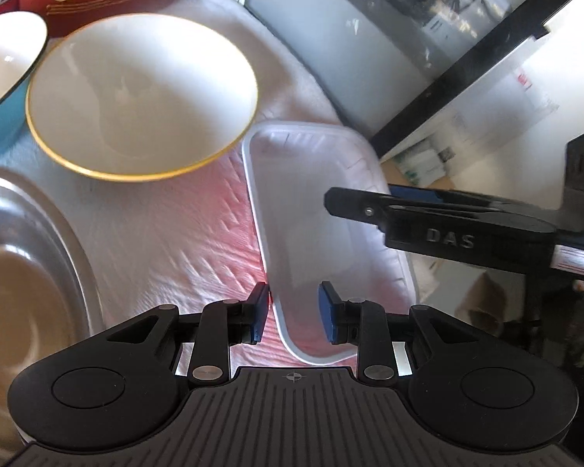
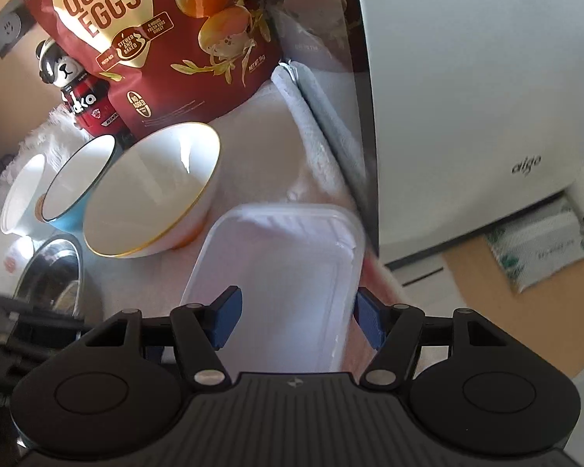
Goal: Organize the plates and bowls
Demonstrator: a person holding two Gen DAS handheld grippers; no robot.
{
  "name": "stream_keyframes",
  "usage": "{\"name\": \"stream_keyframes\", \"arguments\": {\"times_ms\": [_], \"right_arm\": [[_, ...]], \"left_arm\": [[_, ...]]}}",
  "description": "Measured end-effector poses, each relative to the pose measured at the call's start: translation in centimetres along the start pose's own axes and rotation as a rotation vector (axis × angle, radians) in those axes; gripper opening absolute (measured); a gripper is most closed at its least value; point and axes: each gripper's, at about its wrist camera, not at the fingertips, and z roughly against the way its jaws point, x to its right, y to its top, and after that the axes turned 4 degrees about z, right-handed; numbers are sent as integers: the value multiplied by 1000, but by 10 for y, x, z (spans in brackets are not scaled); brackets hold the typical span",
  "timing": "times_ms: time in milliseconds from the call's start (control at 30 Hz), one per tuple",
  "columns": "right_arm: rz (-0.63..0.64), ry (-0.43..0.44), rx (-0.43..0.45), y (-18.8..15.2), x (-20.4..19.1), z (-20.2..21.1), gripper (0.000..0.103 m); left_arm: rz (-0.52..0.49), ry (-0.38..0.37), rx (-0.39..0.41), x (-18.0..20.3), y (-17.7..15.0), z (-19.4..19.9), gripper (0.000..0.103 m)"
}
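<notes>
A clear plastic container [image 1: 323,202] [image 2: 284,272] lies on a pale cloth. My left gripper [image 1: 292,311] stands open with the container's near-left rim between its blue pads. My right gripper [image 2: 296,315] is open too: one pad hangs over the container's inside, the other sits just outside its right wall. One of its fingers [image 1: 354,204] shows from the side in the left wrist view. To the left stand a white bowl with a gold rim [image 1: 140,97] [image 2: 152,190], a blue bowl with a dark rim [image 1: 0,70] [image 2: 78,183], a white bowl [image 2: 19,194] and a steel bowl [image 1: 27,233] [image 2: 50,272].
A red quail-egg bag [image 2: 144,19] and a bear-topped bottle [image 2: 85,93] stand behind the bowls. A white appliance [image 2: 486,116] rises close to the right of the container. The cloth [image 1: 175,233] ends near the container's right side, with floor below.
</notes>
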Motion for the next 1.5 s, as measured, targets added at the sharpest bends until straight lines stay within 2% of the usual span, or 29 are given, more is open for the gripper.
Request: {"name": "stream_keyframes", "arguments": {"times_ms": [133,233,333,400,500,533,600,667,767,933,1100,1200,1300,1500], "right_arm": [[48,-40,17,-2,-2,6,67],[104,-74,54,-5,-10,19,71],[122,-34,90,-4,-21,36,73],[123,19,115,0,-32,45,76],[127,145,121,5,-60,47,78],[137,188,107,6,-73,43,78],[165,233,71,5,-100,32,78],[201,266,46,2,-124,17,78],[202,279,-7,0,-150,-8,78],[186,247,-63,-3,-176,-37,78],[165,237,-106,-7,-187,-55,75],[145,219,-105,-6,-189,-60,70],[120,236,-112,-4,-183,-60,67],[114,240,-137,-8,-179,-55,67]], "left_arm": [[52,-54,62,-5,-10,31,31],[49,-51,116,-7,-23,66,31],[65,-21,205,-21,-38,107,31],[98,54,296,-38,-49,134,31],[184,272,431,-69,-64,165,31],[223,335,454,-80,-65,171,31],[283,399,479,-103,-69,177,31],[327,424,478,-122,-70,177,31],[328,411,432,-143,-66,163,31],[333,370,383,-162,-61,154,31],[306,315,350,-166,-55,139,31],[294,326,359,-165,-51,137,31],[308,328,359,-164,-51,137,26],[300,342,286,-148,-66,137,26]]}}
